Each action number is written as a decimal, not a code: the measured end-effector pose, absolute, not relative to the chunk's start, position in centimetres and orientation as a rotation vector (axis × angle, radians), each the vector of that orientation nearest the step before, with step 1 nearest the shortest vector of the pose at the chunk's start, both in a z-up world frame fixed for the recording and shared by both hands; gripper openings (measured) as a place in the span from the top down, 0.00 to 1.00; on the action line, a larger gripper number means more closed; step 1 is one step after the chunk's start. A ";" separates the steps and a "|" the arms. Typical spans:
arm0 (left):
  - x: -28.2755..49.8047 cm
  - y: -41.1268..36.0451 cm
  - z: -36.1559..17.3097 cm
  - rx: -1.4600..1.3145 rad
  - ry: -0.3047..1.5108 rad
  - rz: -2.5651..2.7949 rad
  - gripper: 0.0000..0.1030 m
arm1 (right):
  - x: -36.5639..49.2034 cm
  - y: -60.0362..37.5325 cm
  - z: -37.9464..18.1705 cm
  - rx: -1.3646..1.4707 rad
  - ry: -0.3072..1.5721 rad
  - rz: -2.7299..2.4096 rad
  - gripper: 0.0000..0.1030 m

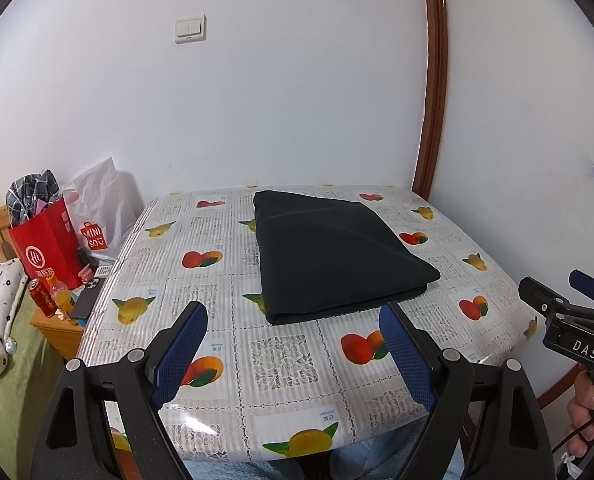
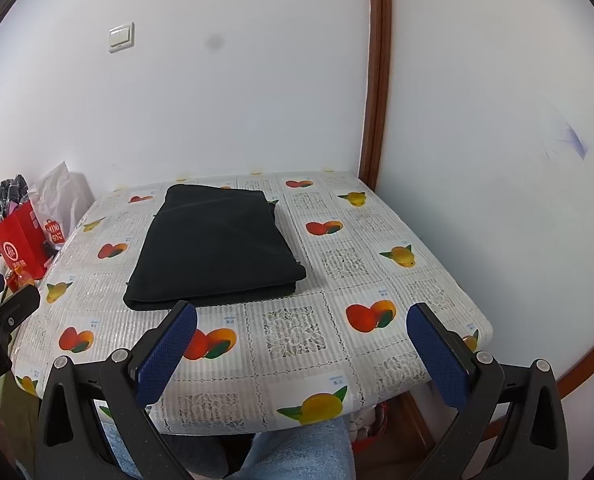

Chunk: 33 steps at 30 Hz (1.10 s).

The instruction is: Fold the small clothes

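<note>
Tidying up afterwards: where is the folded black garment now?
The folded black garment lies on the fruit-print tablecloth, toward the far wall, beyond both open grippers.

Dark garment [image 1: 329, 256], apparently folded, on table

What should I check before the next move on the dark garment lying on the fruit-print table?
1. Dark garment lies flat in a folded stack, no loose corners showing: ok.
2. Left gripper has jaws open, nothing between them: ok.
3. Right gripper has jaws open, nothing between them: ok.
4. Both grippers are short of the garment, not touching it: ok.
5. Bare tablecloth beside the garment for working: ok.
6. Whether any fold is left to do: cannot tell.
</note>
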<state>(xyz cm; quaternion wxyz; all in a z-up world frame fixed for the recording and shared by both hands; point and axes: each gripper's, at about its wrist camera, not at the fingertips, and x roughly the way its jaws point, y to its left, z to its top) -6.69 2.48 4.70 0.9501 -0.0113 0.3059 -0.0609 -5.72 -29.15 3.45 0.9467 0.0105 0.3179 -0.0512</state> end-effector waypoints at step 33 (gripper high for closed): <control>-6.4 2.5 4.4 -0.033 0.635 -0.128 0.15 | -6.1 -29.6 3.4 0.024 0.638 -0.106 0.00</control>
